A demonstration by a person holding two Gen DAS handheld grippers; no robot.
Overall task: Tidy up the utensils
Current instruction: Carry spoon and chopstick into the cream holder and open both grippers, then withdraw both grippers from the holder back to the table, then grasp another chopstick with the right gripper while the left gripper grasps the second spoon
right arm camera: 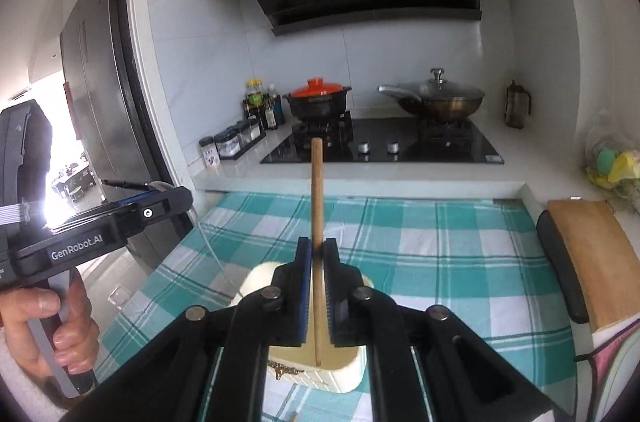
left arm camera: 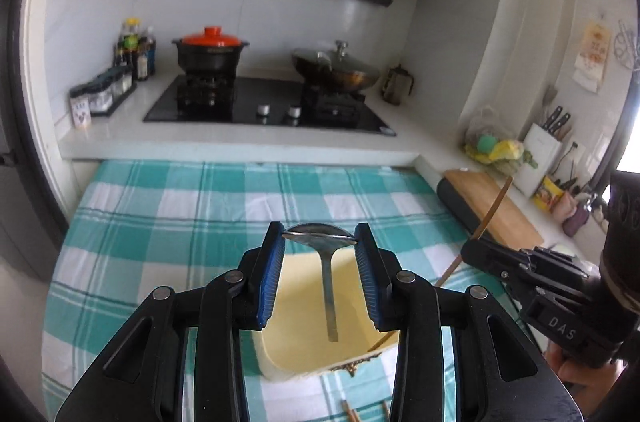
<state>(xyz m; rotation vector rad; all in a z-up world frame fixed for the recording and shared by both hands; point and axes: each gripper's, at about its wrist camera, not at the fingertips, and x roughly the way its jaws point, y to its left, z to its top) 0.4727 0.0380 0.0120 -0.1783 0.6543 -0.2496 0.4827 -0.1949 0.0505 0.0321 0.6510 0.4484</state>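
Checked cloth (left arm camera: 168, 214) fills mid-frame; left gripper (left arm camera: 319, 238) pinches the spoon (left arm camera: 326, 262), right gripper (right arm camera: 319, 250) squeezes a chopstick (right arm camera: 317, 190), so lower both slowly, straight into the cream box (left arm camera: 304, 302) at bottom centre.

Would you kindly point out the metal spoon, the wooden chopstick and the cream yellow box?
metal spoon (left arm camera: 319, 237), left wrist view, bowl.
wooden chopstick (right arm camera: 317, 190), right wrist view, upper shaft.
cream yellow box (left arm camera: 304, 302), left wrist view, inner floor.

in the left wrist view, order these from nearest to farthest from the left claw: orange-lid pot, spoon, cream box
1. spoon, clamped in the left claw itself
2. cream box, just below on the checked cloth
3. orange-lid pot, far back on the stove's left burner
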